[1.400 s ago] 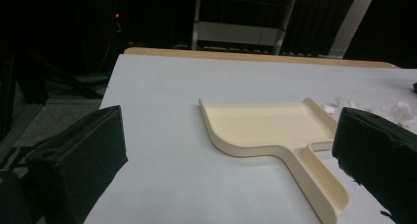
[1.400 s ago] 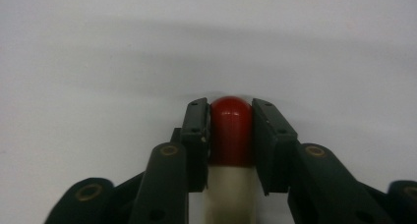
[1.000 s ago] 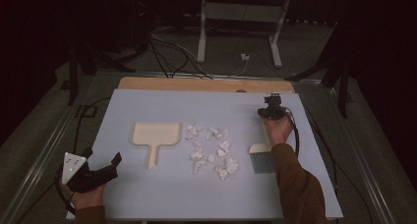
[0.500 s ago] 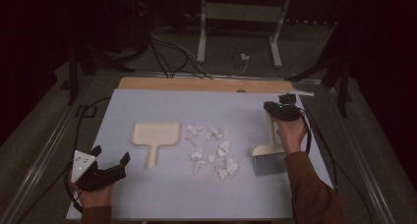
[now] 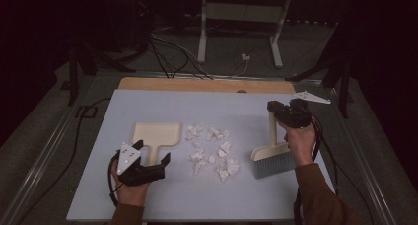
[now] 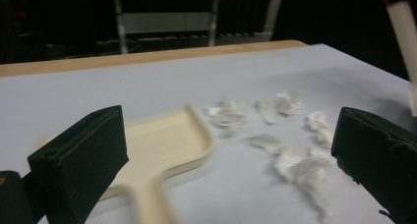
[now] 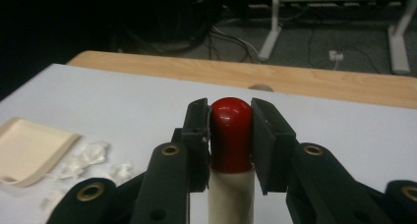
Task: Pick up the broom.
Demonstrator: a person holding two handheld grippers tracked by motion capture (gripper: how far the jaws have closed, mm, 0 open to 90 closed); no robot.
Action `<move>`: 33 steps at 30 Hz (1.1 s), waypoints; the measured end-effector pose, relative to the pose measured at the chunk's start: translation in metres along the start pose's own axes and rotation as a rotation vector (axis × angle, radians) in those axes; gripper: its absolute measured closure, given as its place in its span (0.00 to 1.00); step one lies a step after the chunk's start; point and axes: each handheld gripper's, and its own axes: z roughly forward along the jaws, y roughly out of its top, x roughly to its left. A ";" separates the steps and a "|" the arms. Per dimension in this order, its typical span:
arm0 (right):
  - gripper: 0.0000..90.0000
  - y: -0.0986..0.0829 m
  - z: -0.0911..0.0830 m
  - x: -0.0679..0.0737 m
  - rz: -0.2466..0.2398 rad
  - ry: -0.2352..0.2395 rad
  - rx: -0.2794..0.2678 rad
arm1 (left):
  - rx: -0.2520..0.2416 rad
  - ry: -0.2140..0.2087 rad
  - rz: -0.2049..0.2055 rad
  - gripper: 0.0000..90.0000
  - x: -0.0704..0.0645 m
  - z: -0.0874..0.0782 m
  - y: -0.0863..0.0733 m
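A cream dustpan (image 5: 156,134) lies left of centre on the pale mat, handle toward me. My left gripper (image 5: 153,155) hovers open at that handle; in the left gripper view its jaws stand wide apart on either side of the dustpan (image 6: 162,140) handle. Several crumpled white paper scraps (image 5: 213,153) are scattered mid-mat, blurred as scraps (image 6: 287,145) ahead of the left jaws. At the right, a cream hand brush (image 5: 273,158) rests bristles-down on the mat. My right gripper (image 5: 274,108) is shut on its red handle tip (image 7: 231,128).
The pale mat (image 5: 207,104) covers a wooden table whose back edge (image 5: 207,84) shows beyond it. Metal stand legs (image 5: 236,32) and cables lie on the dark floor behind. The brush handle (image 6: 405,27) rises at the far right of the left gripper view.
My left gripper has moved right along the near edge to the dustpan handle. The right gripper has shifted a little right, taking the brush with it.
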 end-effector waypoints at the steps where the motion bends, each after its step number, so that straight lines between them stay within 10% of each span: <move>1: 0.79 0.000 0.000 0.000 0.000 0.000 0.000 | 0.001 -0.011 0.002 0.01 -0.005 0.004 0.001; 33: 0.79 -0.010 -0.024 0.038 -0.052 0.129 -0.115 | 0.098 -0.295 0.099 0.03 -0.120 0.094 0.012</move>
